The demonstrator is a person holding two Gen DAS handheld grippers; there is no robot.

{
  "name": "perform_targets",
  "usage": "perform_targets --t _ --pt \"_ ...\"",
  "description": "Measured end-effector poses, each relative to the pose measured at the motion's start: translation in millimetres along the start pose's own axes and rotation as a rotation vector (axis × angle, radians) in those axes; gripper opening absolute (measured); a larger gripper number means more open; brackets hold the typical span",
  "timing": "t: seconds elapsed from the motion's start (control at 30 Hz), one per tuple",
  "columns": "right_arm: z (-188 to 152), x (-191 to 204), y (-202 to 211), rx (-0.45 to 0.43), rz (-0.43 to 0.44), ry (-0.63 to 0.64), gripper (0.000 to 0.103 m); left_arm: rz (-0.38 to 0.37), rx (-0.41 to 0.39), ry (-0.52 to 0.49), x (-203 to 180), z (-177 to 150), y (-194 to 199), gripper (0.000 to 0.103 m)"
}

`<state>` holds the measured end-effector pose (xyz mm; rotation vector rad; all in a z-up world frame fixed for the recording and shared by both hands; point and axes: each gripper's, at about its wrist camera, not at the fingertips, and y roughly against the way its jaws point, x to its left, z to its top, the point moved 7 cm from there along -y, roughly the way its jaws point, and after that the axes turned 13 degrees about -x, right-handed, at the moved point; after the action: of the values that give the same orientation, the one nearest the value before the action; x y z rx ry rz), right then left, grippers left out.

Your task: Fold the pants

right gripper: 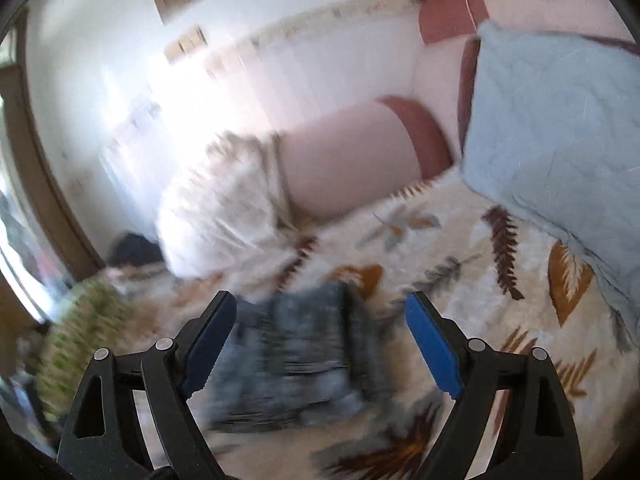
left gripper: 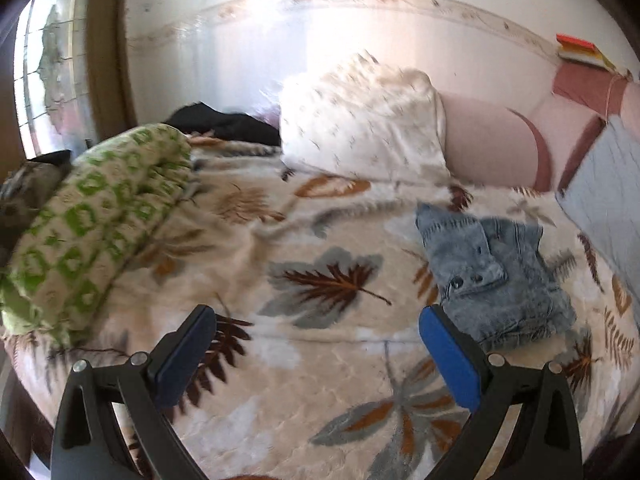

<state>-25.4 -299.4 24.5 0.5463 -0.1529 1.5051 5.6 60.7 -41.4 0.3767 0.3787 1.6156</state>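
Nearest the left wrist camera, the left gripper [left gripper: 318, 356] hangs with its blue-padded fingers [left gripper: 450, 364] spread wide and nothing between them, above a leaf-patterned blanket [left gripper: 320, 360]. Just past its right-hand finger, the folded denim pants [left gripper: 492, 272] lie in a compact bundle on the blanket, apart from the pads.

In the right wrist view, the right gripper [right gripper: 320, 344] is likewise released, its fingers [right gripper: 434, 350] wide apart. The pants [right gripper: 304, 356] show between and beyond them, heavily blurred, so it is hard to say whether either pad touches the fabric; it looks as if neither does.

Further off, a green-and-white patterned bundle [left gripper: 92, 224] sits at the left of the bed, a white pillow [left gripper: 364, 120] leans against a pink headboard [left gripper: 492, 144], and a pale blue quilted cushion [right gripper: 556, 128] rests at the right edge.
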Motion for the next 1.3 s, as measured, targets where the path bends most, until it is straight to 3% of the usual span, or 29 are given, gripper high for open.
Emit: perform_targets --t 0.2,0.33,0.47,0.67,0.9,1.3 --pt "71 105 110 -0.082 0.165 -0.024 0.092 0.041 -0.127 0.007 10 35 33 0.103" --pt "74 147 147 -0.062 0.292 -0.023 0.093 0.053 -0.135 0.041 24 38 40 0.103" --pt "64 159 153 -0.011 0.382 -0.089 0.093 0.076 -0.109 0.070 39 30 32 0.103" --pt "66 163 143 -0.035 0.381 -0.097 0.093 0.118 -0.069 0.088 52 13 11 0.103" --pt "74 159 124 -0.070 0.335 -0.111 0.093 0.099 -0.035 0.060 41 0 -3 0.103" --pt "94 155 156 -0.160 0.396 -0.110 0.093 0.035 -0.026 -0.001 7 0 -11 0.103"
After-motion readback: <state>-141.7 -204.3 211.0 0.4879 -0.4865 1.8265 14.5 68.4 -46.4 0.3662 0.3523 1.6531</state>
